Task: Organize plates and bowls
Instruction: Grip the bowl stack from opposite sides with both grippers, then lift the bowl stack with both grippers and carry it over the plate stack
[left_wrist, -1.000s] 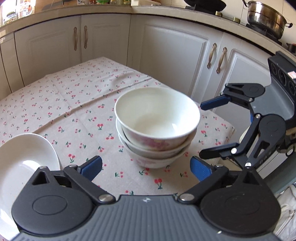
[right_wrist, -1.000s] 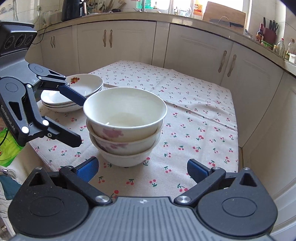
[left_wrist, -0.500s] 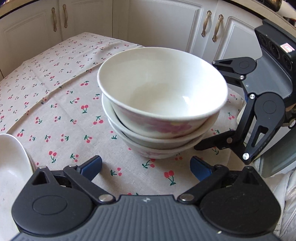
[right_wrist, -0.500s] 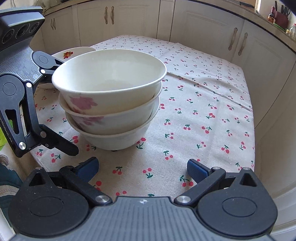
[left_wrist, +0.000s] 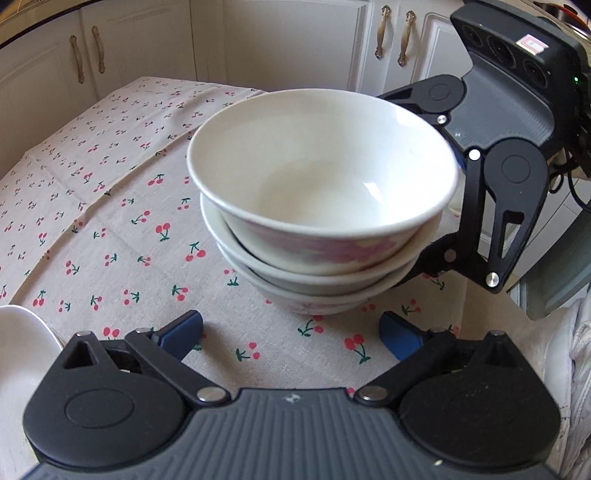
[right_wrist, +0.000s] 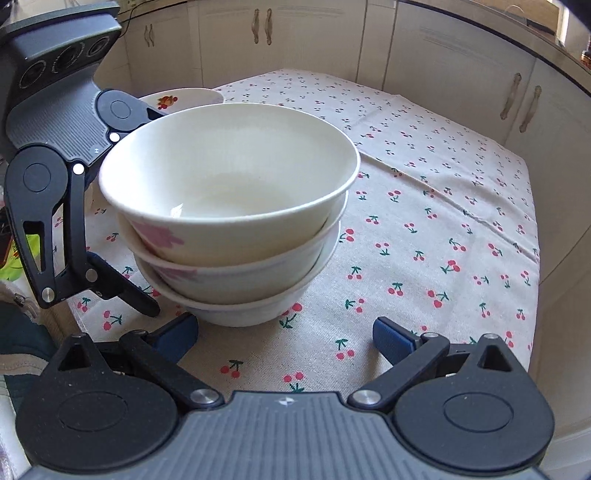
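Now we've closed in on the bowl stack (left_wrist: 321, 206) from both sides; a second ago both grippers sat farther back. Left gripper (left_wrist: 291, 328) spread wide, holding nothing, stack just ahead of its fingertips on the cherry tablecloth (left_wrist: 110, 229). Right gripper (right_wrist: 284, 332) likewise released and empty, flanking the stack's other side. Looks like a two-sided lift of the three bowls is next. Plates (right_wrist: 184, 98) sit behind the left gripper, near the stack, maybe in the path
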